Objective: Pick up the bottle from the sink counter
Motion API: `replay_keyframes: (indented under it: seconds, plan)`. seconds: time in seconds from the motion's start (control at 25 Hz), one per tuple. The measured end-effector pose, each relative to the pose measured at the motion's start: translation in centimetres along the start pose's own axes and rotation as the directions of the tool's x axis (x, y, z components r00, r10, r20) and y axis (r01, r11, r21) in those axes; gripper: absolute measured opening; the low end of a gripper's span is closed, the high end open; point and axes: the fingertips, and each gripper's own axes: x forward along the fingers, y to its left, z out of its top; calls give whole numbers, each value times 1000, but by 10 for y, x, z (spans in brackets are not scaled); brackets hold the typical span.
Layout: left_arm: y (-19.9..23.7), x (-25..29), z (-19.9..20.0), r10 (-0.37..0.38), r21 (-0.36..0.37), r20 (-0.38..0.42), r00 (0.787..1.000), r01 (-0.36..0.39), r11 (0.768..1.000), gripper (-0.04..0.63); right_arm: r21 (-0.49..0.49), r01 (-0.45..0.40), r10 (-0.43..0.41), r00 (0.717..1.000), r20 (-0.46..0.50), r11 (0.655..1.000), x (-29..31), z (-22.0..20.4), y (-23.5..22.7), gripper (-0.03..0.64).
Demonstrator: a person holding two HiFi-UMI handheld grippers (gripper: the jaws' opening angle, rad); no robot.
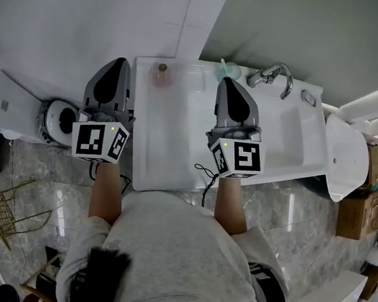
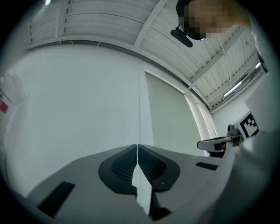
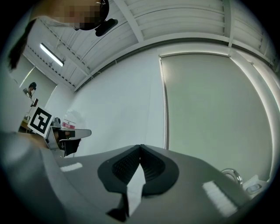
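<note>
A small clear pinkish bottle (image 1: 161,75) stands upright at the far left corner of the white sink counter (image 1: 169,144). My left gripper (image 1: 120,62) is held off the counter's left edge, left of the bottle and apart from it, jaws shut with nothing between them. My right gripper (image 1: 223,81) hovers over the counter to the right of the bottle, also shut and empty. In the left gripper view the left gripper (image 2: 137,146) points up at the wall, and in the right gripper view the right gripper (image 3: 140,146) does too. The bottle is hidden in both.
A chrome faucet (image 1: 273,75) and a pale green item (image 1: 228,68) stand at the back of the sink basin (image 1: 292,142). A white toilet (image 1: 345,156) is on the right, a round white appliance (image 1: 59,121) and a gold wire rack (image 1: 4,210) on the left floor.
</note>
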Motion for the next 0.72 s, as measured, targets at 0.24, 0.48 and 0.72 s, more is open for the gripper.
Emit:
replay_keyframes:
  seconds: [0.24,0.48,0.72]
  plan:
    - [13,38,-68,-41,-15,-72,997,40,999,9,-8,-14,14,997,-75,1000,34,-35,2,11]
    - [7,62,-146,-73,-99,-171,983,57,993,96,-8,-22,21,988,-150,1000,48,-69,-1,11]
    - [-5,81,-210,-29,-79,-271,962,8,997,140,-6,-39,37,982,-187,999,57,-88,-8,11]
